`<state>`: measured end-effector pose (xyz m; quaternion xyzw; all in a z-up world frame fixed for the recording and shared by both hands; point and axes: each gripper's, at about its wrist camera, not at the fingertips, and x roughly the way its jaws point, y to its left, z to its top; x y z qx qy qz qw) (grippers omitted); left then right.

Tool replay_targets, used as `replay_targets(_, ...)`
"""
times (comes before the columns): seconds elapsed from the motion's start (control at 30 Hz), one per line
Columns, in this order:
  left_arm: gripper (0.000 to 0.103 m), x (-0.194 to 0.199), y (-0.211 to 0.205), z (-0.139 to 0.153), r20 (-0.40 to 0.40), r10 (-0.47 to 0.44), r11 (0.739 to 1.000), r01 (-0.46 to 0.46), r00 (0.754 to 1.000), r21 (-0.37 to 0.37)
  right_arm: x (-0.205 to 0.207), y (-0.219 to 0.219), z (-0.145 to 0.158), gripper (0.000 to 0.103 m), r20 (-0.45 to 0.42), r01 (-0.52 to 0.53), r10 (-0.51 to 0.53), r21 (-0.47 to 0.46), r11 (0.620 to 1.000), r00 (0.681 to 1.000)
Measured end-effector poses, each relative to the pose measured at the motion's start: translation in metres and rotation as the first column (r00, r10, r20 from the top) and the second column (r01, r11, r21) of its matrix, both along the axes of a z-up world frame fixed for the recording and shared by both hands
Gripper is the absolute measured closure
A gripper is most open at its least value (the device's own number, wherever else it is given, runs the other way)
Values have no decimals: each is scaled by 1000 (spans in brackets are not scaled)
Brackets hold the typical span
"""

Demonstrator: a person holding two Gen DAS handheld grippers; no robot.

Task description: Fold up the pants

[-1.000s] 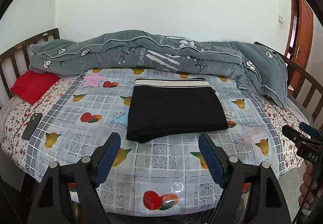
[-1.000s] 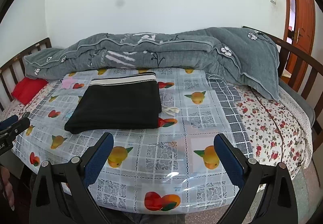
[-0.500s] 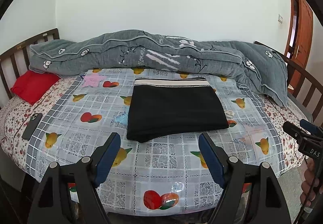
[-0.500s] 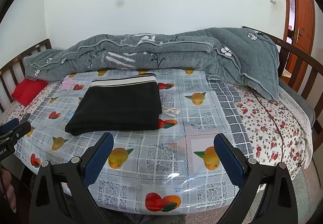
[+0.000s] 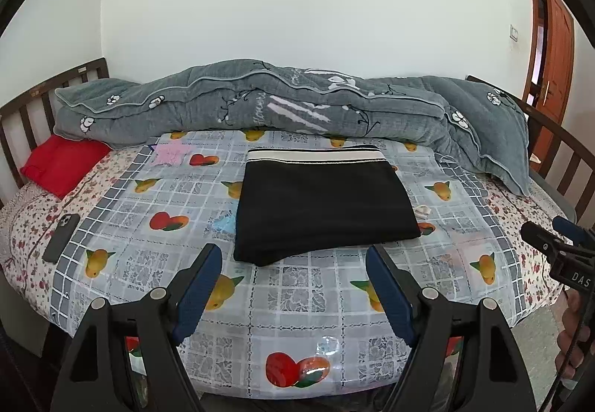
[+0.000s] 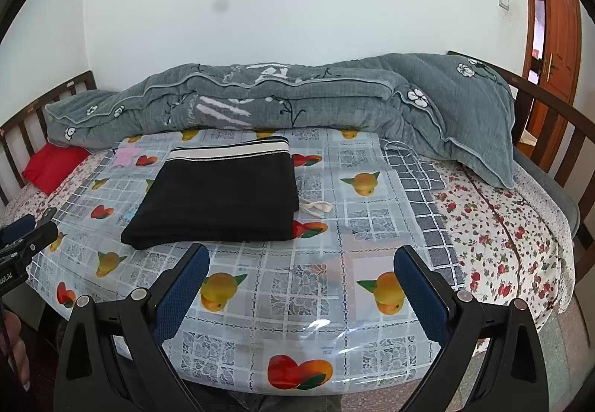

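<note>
Left wrist view: left gripper (image 5: 293,263) at the bottom of the frame, jaws spread wide, nothing between them, held short of the bed's near edge.
Right wrist view: right gripper (image 6: 302,263) at the bottom of the frame, jaws likewise spread and empty, clear of the cloth.
Pants: black pants (image 5: 323,205) folded into a flat rectangle, lying at the centre of the left view and centre-left of the right view (image 6: 219,205); striped white-and-black waistband along the far edge.
Drawstring: a white drawstring end (image 6: 316,208) pokes out at the pants' right side, resting on the cover.
Cover: glossy fruit-print cover (image 5: 297,304) spread under the pants, over a floral sheet (image 6: 509,237).
Quilt: grey quilt (image 5: 290,107) with white flowers, bunched along the far side of the bed against the wall.
Pillow: red pillow (image 5: 63,161) at centre left, beside the wooden bed rail (image 5: 26,114).
Phone: dark phone (image 5: 61,237) on the floral sheet at the left edge, well apart from the pants.
Door: brown wooden door (image 6: 554,40) at upper right.
</note>
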<state>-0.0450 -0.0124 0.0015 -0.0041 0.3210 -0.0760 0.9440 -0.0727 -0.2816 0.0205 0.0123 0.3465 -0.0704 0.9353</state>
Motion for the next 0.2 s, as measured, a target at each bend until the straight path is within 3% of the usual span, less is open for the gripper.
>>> replay_targets(0.2,24,0,-1,-2,5,-10,1000,10,1000,8,0,0,1,5,2,-2,2,1,1000,1000)
